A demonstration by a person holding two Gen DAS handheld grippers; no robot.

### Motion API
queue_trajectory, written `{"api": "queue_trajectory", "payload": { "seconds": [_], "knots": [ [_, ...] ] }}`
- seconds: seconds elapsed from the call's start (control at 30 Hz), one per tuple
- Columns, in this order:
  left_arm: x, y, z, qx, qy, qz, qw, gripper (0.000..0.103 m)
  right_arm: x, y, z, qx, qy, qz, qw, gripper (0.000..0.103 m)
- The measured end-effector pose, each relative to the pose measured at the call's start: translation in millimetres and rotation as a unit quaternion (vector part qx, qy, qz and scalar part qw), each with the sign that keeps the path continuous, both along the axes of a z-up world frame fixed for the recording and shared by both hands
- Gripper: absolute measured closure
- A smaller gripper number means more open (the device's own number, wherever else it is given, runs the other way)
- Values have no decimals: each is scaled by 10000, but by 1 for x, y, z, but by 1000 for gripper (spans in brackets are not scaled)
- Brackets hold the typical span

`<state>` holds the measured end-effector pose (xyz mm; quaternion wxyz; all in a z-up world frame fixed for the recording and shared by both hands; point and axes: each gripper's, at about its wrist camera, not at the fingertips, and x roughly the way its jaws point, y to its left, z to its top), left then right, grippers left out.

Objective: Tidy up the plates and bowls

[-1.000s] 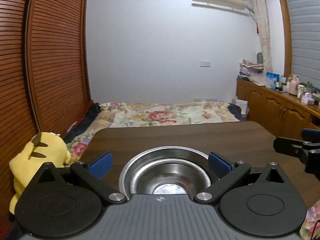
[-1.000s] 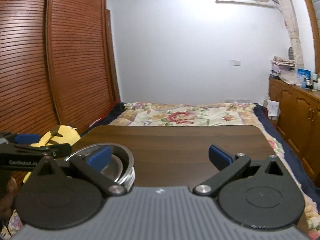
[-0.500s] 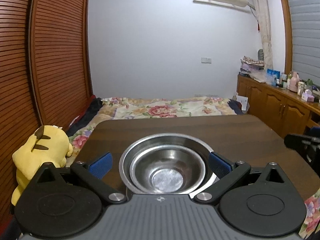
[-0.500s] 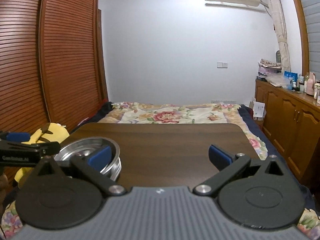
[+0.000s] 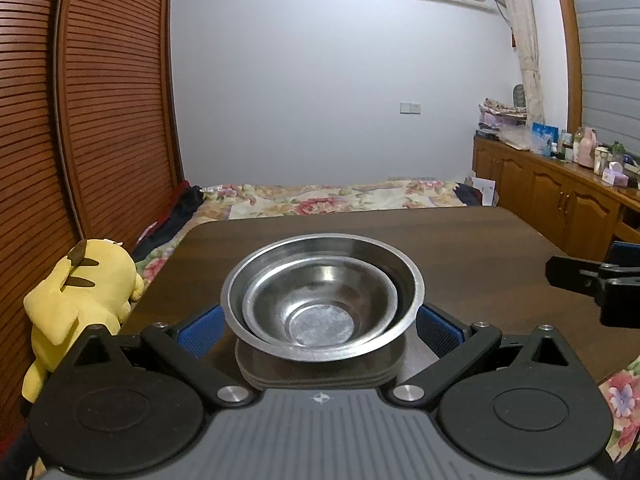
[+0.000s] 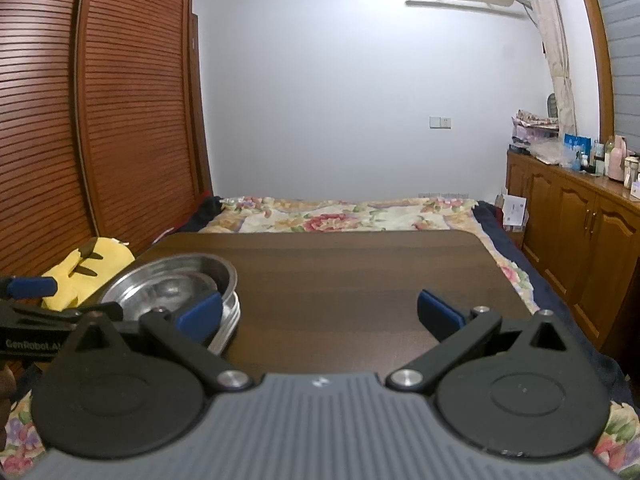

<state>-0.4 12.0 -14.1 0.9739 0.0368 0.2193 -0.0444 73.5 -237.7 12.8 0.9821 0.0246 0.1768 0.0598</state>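
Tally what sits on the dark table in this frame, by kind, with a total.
Steel bowls: 2, a smaller bowl nested in a larger bowl.
Plates: a stack of plates under the bowls; at least 3 edges show, exact count unclear.
Total: 5 or more items on the table.

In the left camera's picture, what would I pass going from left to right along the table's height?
Yellow plush toy → nested steel bowls on stacked plates → the other hand-held gripper → wooden cabinets.
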Motion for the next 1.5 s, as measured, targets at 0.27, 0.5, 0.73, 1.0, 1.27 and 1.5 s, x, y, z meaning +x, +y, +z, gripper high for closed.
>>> {"api": "queue_trajectory", "payload": {
  "seconds": [0.27,0.5,0.73,1.0,1.27,1.5],
  "knots": [
    [-2,-3,-11,36,26,28,10000,0,-5,0,-10,-19,49,-21,10000,0],
    [1,3,-23,18,133,121,9998,0,-5,-1,-21,-79,86,-87,9999,0],
    [3,6,-28,1,169,159,9997,0,-5,-1,-26,-67,149,-103,9998,0],
    [3,7,-28,-3,172,163,9997,0,-4,-3,-25,-62,157,-109,9998,0],
    [3,7,-29,0,166,165,9997,0,-3,-3,-25,-54,161,-114,9998,0],
    [3,7,-28,1,163,161,9997,0,-2,-3,-26,-34,155,-122,9998,0]
  ]
}}
